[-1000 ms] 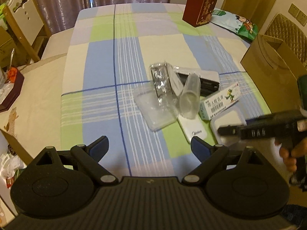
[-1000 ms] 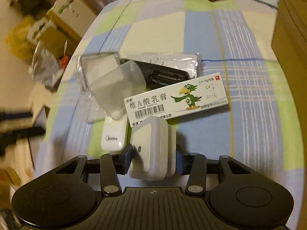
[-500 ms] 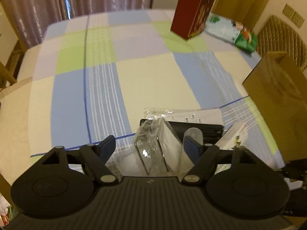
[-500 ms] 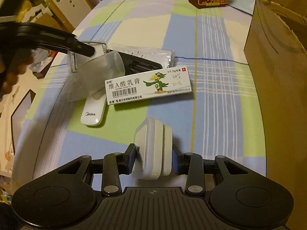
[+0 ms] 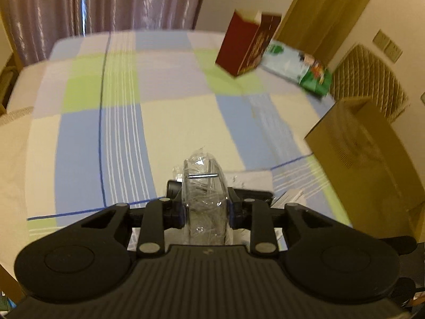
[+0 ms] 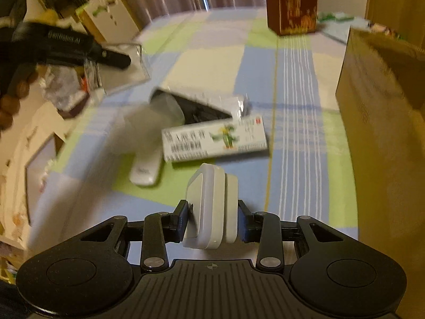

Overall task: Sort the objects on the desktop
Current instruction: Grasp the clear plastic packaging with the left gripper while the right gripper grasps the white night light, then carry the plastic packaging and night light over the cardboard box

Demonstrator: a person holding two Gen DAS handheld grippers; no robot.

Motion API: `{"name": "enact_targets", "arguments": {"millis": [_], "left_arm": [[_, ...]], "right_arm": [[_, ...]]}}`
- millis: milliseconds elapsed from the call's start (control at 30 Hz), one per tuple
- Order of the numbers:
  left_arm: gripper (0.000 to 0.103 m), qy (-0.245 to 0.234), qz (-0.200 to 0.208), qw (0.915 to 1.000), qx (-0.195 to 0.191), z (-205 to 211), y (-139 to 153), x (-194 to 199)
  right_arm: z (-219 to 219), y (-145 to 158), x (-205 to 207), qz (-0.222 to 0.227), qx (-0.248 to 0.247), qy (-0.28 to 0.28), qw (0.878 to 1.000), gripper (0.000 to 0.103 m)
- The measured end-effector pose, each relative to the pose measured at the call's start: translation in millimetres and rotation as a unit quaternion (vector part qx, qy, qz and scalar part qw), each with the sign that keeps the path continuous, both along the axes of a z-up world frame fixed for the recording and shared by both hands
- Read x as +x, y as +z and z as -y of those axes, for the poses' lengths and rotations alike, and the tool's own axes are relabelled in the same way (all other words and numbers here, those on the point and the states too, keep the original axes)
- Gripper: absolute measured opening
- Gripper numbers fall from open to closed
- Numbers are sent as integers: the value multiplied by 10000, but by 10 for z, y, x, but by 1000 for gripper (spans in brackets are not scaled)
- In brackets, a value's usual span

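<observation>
left wrist, left tongs (image 5: 205, 210) clamped on crinkly clear plastic box (image 5: 205, 186), right tongs (image 6: 212, 219) gripping smooth white charger (image 6: 211, 207)

Right gripper (image 6: 212, 219) clamps a white charger (image 6: 211, 207).
Medicine box (image 6: 215, 141) and remote (image 6: 146, 171) lie mid-tabletop.

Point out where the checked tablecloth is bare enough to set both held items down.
Bare cloth runs from the curtains down to the blue line, left of the dark red carton. A striped strip stays free between the white ointment box and the brown cardboard box. It is crowded around the ointment box, white remote and frosted plastic cup.
</observation>
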State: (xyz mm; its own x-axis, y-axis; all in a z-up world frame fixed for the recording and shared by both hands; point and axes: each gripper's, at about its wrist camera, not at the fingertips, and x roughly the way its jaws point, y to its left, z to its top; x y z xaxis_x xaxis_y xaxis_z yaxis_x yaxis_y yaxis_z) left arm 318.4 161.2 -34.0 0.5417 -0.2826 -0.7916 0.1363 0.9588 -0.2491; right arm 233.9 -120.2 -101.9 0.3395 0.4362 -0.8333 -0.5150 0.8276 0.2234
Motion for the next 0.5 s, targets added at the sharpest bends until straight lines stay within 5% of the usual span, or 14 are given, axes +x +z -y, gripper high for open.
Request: {"name": "enact_targets", "arguments": {"millis": [200, 500], "left_arm": [[24, -238, 532, 9982, -102, 243, 418, -257], [24, -1164, 1036, 9877, -164, 1113, 808, -390]], "right_arm": [[261, 449, -55, 448, 418, -19, 9981, 36], [1237, 1037, -56, 1054, 480, -518, 9919, 36]]}}
